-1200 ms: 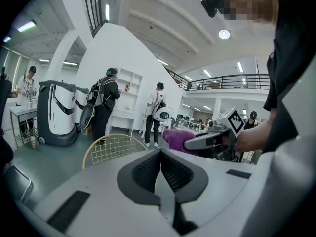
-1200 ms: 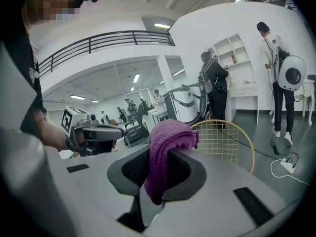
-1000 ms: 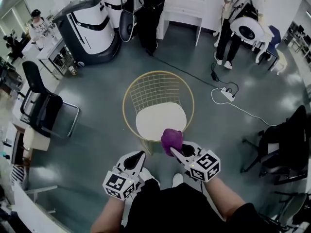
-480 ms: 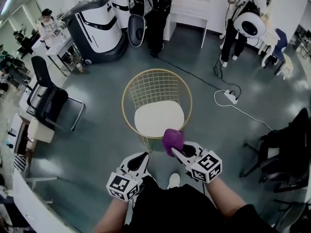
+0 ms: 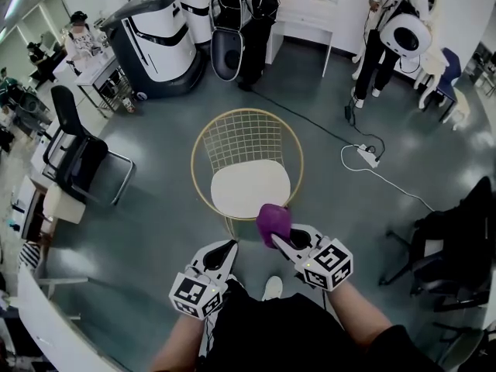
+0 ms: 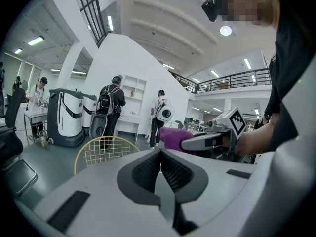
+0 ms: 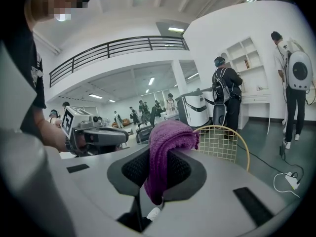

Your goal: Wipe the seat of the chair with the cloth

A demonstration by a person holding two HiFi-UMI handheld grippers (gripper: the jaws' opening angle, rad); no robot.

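Purple cloth (image 7: 165, 147) is hanging clenched in the right gripper (image 5: 280, 241) jaws, seemingly above the near edge of the chair seat (image 5: 248, 191) | left gripper (image 5: 223, 253) jaws are pressing together, empty | risk, judged: bunched cloth could be dragging free mid-wipe, or pressure could be pushing the light chair away.

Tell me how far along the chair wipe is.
Done: the purple cloth is picked up and clamped in the right claw. In hand: it hangs by the front edge of the white seat, apparently not touching it. Left: the whole wipe of the seat. The left claw is shut and empty.
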